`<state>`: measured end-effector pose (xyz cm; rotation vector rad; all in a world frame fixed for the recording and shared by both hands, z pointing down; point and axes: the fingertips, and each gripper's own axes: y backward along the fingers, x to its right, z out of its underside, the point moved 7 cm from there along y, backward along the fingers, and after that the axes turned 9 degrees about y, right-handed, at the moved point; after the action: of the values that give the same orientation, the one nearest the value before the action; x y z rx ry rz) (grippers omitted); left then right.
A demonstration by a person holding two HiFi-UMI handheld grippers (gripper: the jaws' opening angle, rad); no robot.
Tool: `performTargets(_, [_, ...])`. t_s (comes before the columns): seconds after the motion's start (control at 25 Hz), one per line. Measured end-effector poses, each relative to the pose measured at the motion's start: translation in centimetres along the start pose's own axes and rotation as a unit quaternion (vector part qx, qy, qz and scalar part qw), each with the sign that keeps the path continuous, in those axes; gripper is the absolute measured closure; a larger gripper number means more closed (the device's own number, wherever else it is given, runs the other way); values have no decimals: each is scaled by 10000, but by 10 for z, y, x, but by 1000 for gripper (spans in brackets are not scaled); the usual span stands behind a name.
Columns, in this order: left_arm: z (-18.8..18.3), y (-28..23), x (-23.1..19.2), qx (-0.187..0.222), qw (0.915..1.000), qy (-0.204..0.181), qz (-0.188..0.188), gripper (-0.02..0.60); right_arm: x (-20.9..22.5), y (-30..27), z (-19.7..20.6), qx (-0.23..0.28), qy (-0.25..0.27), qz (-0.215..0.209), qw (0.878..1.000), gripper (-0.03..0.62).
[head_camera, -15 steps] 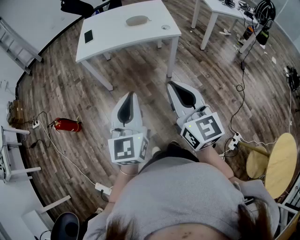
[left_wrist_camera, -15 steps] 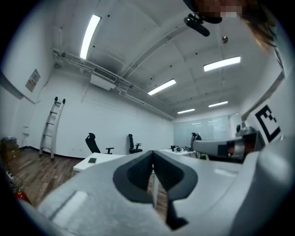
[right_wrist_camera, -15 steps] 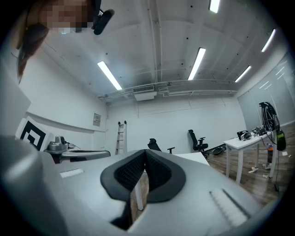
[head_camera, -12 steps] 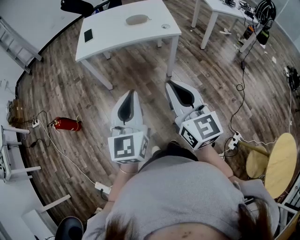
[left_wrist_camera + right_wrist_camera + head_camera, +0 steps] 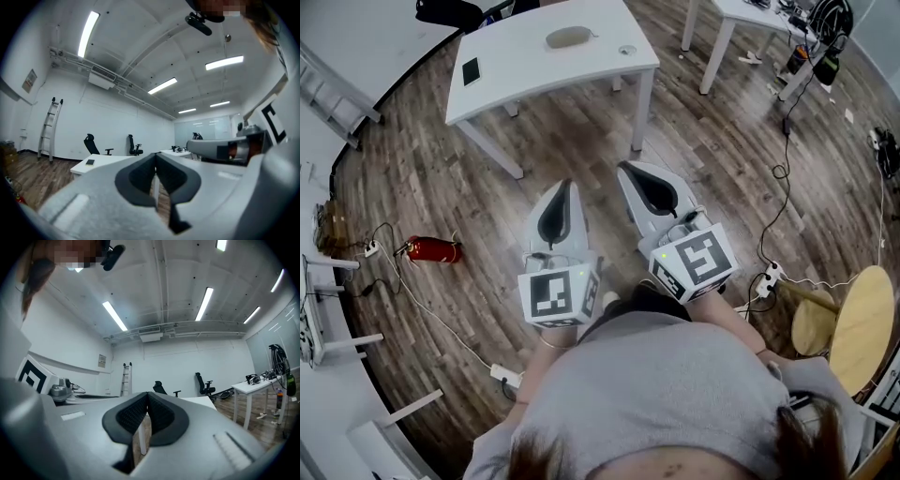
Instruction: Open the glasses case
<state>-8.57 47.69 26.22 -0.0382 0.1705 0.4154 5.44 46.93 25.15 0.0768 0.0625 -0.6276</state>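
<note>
left gripper (image 5: 565,186): level, jaws closed, empty | right gripper (image 5: 624,169): level beside it, jaws closed, empty | counter (image 5: 551,71) well ahead

Long ceiling strip lights (image 5: 88,33) give bright, even light and glare white in both gripper views. Those views bulge fisheye-fashion, with black corners; the left gripper (image 5: 155,157) and right gripper (image 5: 146,395) loom soft, out of focus, low in frame. In the head view the white table (image 5: 534,70) looks washed out, and shadows on the wood floor (image 5: 441,178) are faint.
</note>
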Motion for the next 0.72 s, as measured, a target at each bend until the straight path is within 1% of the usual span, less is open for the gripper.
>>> performTargets(0.12, [1,-4,7,16,10000,7,-21,586,8,6,-4,220,0,-70,9997,588])
performTargets(0.32, [5,-17,20,89,9999,41,-135,587,32,10,0,208,-54,-172,9996,589])
performTargets(0.56, [20,-17,33,83,9989,146,-434,586,56,15,11,188,-97,-400,9990,589])
performTargets(0.72, [21,-25,24,65,9978,190,-624,587,66,4,20,170,-367,-562,9976,588])
